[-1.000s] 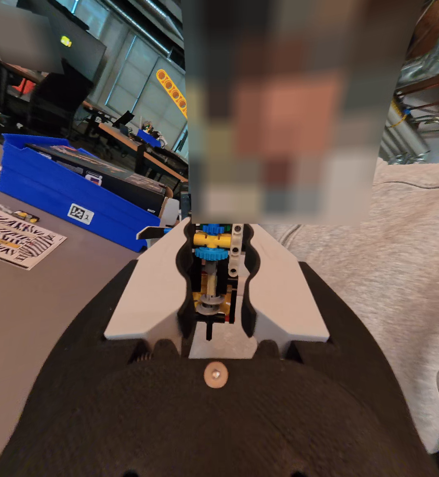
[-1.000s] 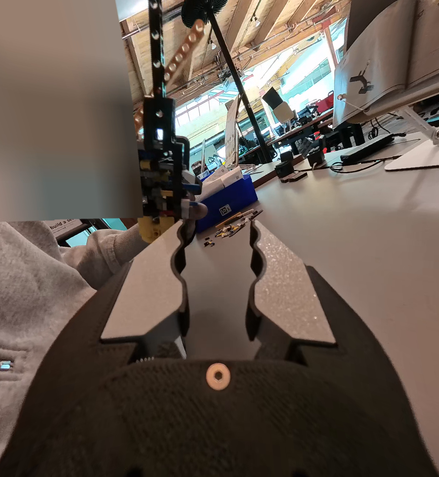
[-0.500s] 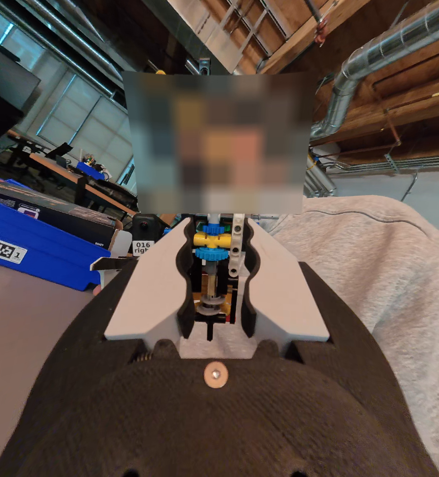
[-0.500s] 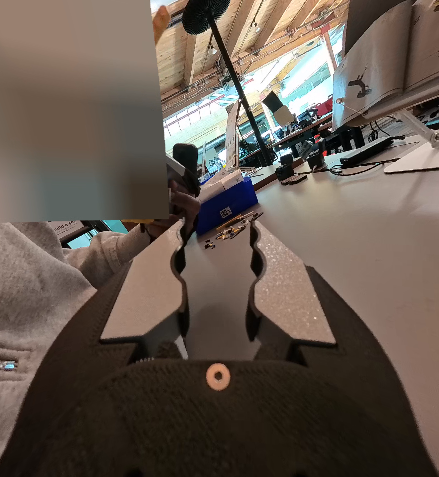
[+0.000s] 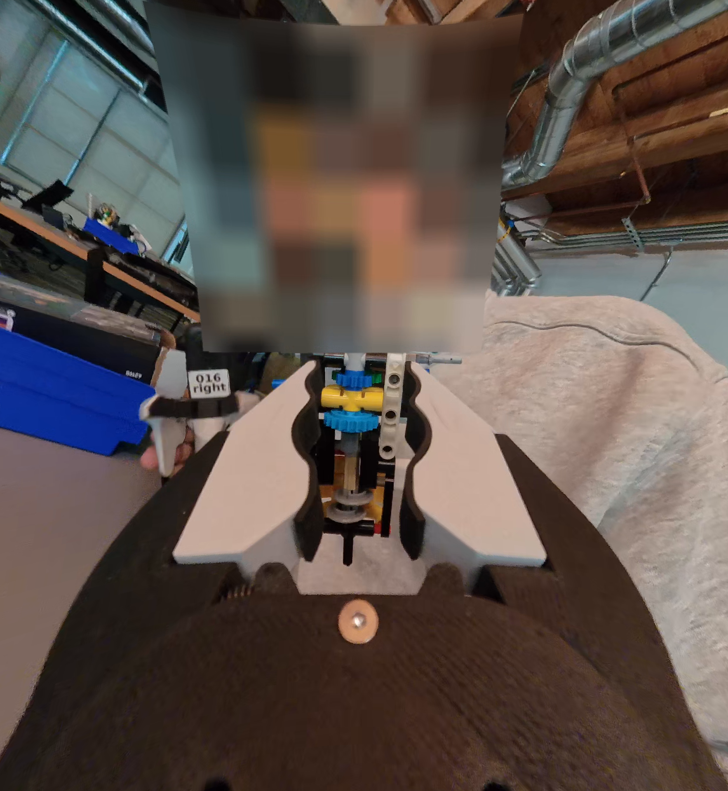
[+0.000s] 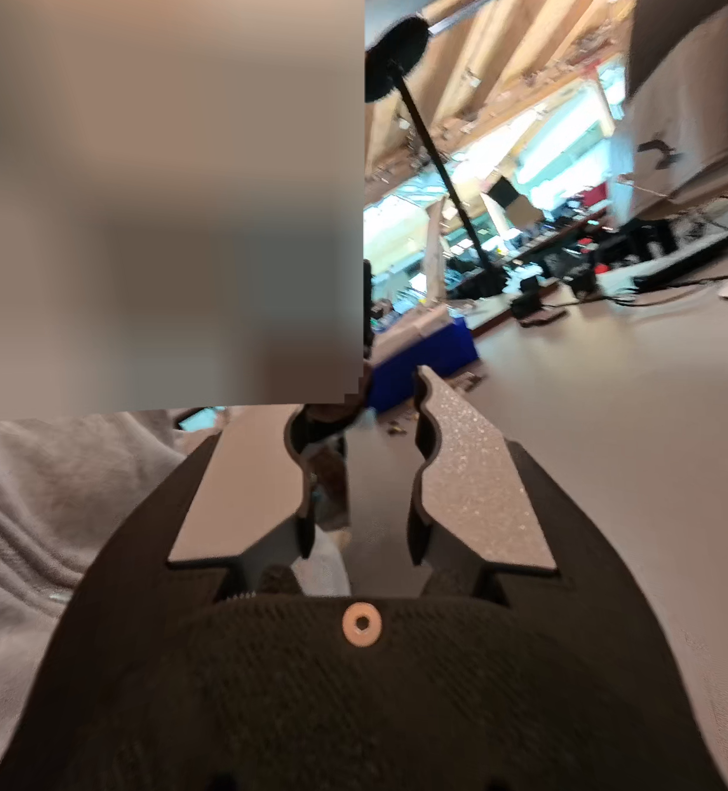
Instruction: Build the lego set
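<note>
We've got the lego assembly [image 5: 356,445] clamped in our left tool [image 5: 360,387], long axis along the fingers; our right tool [image 6: 390,396] gapes empty just beside the assembly.

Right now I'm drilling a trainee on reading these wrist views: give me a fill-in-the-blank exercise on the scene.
1. The left gripper is shut on the lego ____.
2. The two gears on the model's shaft are ____ in colour.
3. The right gripper has its jaws ____.
4. The bin on the table is ____.

Missing words: model; blue; open; blue
</note>
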The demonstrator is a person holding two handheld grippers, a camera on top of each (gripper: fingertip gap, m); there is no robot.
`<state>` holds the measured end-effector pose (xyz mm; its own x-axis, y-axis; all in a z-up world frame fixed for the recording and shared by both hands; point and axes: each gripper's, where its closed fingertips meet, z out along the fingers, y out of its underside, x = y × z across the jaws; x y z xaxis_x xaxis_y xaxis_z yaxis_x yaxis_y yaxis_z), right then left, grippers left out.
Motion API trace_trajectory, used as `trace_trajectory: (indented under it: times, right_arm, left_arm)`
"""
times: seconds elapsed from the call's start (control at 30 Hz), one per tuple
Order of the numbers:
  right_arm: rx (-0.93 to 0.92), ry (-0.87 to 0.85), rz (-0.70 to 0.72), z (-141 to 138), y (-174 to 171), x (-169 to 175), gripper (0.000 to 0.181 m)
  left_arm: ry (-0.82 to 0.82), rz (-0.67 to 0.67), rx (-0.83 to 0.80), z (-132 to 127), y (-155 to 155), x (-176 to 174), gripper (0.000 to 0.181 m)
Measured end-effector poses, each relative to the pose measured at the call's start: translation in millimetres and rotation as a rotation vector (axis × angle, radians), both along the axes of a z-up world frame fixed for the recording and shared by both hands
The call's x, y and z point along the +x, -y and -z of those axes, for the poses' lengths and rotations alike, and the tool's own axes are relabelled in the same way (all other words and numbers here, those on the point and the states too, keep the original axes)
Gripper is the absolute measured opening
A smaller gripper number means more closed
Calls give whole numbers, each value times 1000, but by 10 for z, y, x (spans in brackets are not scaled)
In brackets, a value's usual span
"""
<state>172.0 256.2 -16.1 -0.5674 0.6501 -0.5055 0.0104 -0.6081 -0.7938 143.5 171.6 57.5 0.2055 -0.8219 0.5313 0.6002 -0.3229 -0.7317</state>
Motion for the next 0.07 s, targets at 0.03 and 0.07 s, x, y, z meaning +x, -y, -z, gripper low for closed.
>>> trace_trajectory:
  times: [0.03, 0.07]
  right_arm:
    - [-43, -40, -40, -79, 38, 36, 45]
    - [-81, -78, -75, -154, 74, 70, 45]
  left_arm:
    - [-13, 15, -13, 42, -6, 32, 34]
    - [-22, 36, -23, 79, -6, 67, 34]
